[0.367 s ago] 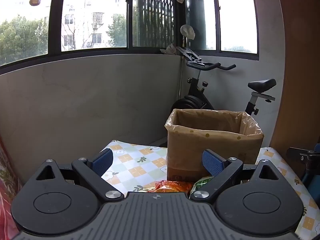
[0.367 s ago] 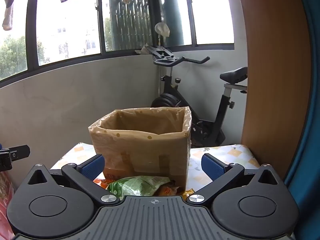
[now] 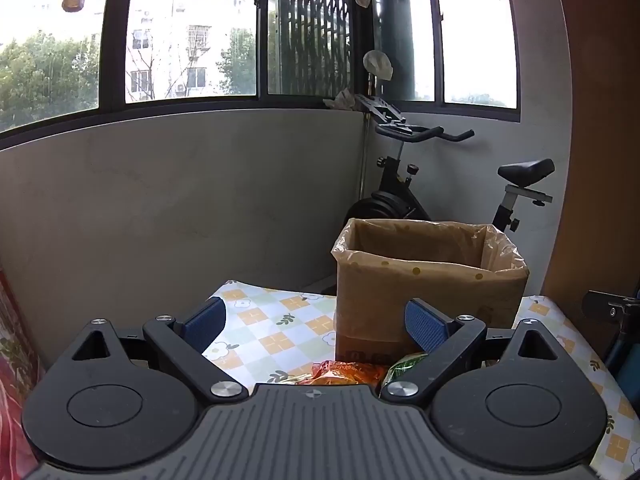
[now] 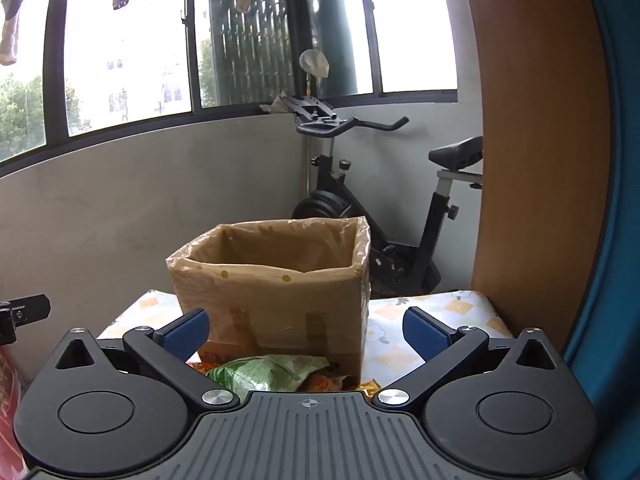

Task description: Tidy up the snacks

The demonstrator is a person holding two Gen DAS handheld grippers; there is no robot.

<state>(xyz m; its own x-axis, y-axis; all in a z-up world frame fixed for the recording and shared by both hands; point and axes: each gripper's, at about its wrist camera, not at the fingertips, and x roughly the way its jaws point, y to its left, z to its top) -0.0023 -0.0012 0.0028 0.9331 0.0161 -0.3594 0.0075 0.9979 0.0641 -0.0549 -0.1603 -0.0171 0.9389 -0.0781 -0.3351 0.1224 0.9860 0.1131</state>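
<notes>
Snacks [image 4: 268, 372] lie heaped against the box [image 4: 276, 304]; both claws, left [image 3: 316, 324] and right [image 4: 306, 330], gape empty; a careless grab could tear crinkly bags.

— What carries everything?
— A table [image 3: 264, 332] under a checked floral cloth.
— And on it?
— A lined cardboard box [image 4: 276, 304] at the far side; a green snack packet [image 4: 264, 372] and an orange one [image 3: 348, 372] lie just near of it.

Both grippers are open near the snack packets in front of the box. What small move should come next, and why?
Probably lower the right gripper onto the green packet: it lies just below the open, empty jaws, in front of the lined cardboard box.
</notes>
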